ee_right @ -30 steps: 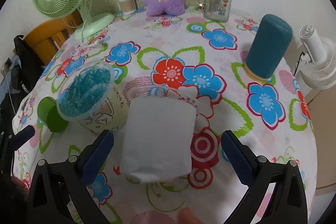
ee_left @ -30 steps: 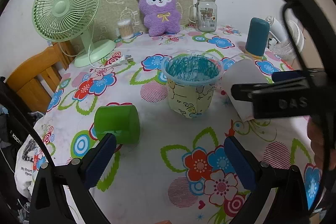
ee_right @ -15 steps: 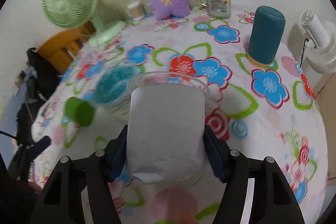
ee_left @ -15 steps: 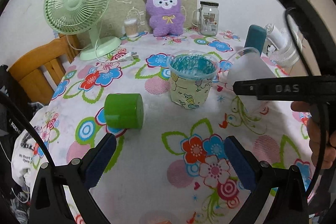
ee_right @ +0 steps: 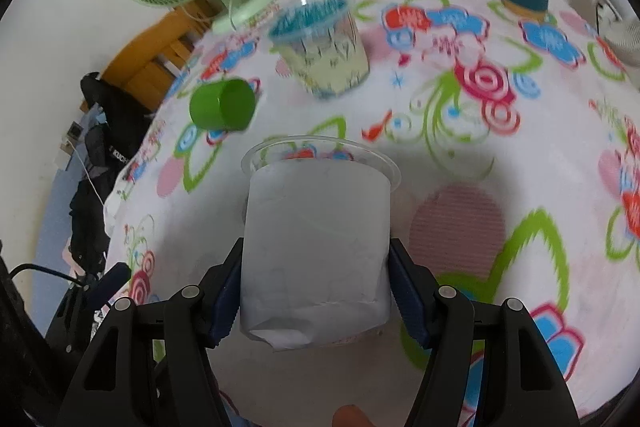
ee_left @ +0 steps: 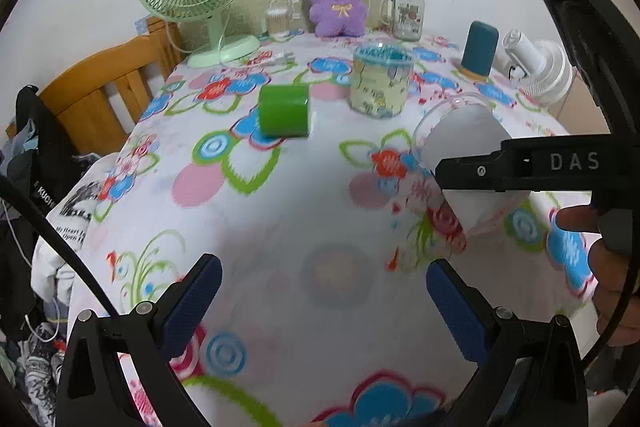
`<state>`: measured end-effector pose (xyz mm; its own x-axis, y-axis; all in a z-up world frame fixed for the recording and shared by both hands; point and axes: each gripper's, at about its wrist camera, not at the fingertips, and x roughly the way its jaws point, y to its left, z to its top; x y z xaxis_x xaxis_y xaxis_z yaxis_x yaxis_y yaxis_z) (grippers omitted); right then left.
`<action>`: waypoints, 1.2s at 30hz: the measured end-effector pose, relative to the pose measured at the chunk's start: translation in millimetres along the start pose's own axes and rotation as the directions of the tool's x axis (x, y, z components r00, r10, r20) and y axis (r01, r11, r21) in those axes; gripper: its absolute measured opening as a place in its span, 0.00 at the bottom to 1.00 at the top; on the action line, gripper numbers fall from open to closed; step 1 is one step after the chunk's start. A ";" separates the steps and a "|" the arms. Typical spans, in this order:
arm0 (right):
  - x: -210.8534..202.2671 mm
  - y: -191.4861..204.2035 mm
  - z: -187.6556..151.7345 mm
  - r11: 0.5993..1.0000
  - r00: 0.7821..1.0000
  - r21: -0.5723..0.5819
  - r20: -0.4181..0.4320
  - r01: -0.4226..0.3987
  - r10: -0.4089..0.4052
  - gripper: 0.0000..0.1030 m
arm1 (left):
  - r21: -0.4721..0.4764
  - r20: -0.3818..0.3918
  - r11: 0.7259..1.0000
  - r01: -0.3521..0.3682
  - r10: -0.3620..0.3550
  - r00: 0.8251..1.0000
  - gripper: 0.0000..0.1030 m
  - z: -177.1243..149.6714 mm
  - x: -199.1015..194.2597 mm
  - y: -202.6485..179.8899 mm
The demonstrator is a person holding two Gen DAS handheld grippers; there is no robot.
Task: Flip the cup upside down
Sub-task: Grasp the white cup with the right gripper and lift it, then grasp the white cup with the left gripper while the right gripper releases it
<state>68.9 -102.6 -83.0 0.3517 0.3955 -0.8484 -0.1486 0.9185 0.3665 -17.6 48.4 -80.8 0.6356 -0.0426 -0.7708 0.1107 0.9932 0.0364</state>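
Clear plastic cup [ee_right: 316,251] with a white paper lining is pinched at its sides between the blue pads [ee_right: 408,303] of the right gripper [ee_right: 316,301], held on its side above the floral tablecloth [ee_right: 460,155], rim pointing away. Left gripper [ee_left: 320,303] hovers over the table, fingers spread wide, holding nothing. A green cup [ee_left: 285,111] lies on its side near a cartoon-print tub [ee_left: 380,83].

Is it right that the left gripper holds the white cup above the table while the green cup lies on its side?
Not quite: the right gripper holds the white cup, as the right wrist view shows. The left gripper is open, holding nothing. The green cup does lie on its side.
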 end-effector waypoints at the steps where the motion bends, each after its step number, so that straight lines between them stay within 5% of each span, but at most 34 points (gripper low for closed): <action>1: 0.4 1.3 -1.8 1.000 1.000 -0.007 0.000 0.010 -0.010 0.67 | 0.006 -0.007 1.000 0.000 0.000 1.000 1.00 -3.3 -0.8 -0.4; 6: -2.0 7.5 -4.9 0.997 0.999 -0.055 -0.001 0.046 -0.046 0.69 | 0.034 -0.029 0.999 0.005 -0.004 1.000 1.00 -15.1 -1.9 -7.3; 17: -65.2 -19.6 12.6 0.991 0.990 -0.041 0.057 -0.125 0.127 0.85 | -0.044 -0.007 0.994 0.101 -0.101 0.995 1.00 2.8 -16.9 -16.0; 26: -120.3 -95.9 19.7 0.995 0.974 0.083 0.226 -0.055 0.035 0.90 | -0.142 0.013 0.958 0.249 -0.250 0.968 1.00 31.1 -17.9 -60.8; 36: -116.6 -140.0 10.9 0.986 0.973 0.155 0.229 -0.059 0.022 0.90 | -0.141 -0.007 0.970 0.200 -0.203 0.979 1.00 36.7 11.6 -103.7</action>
<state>58.7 -277.2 -31.2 0.5505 0.4044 -0.7303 -0.0242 0.8822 0.4703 6.3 -59.1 -70.1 0.5947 -0.2427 -0.7664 0.1268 0.9697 -0.2086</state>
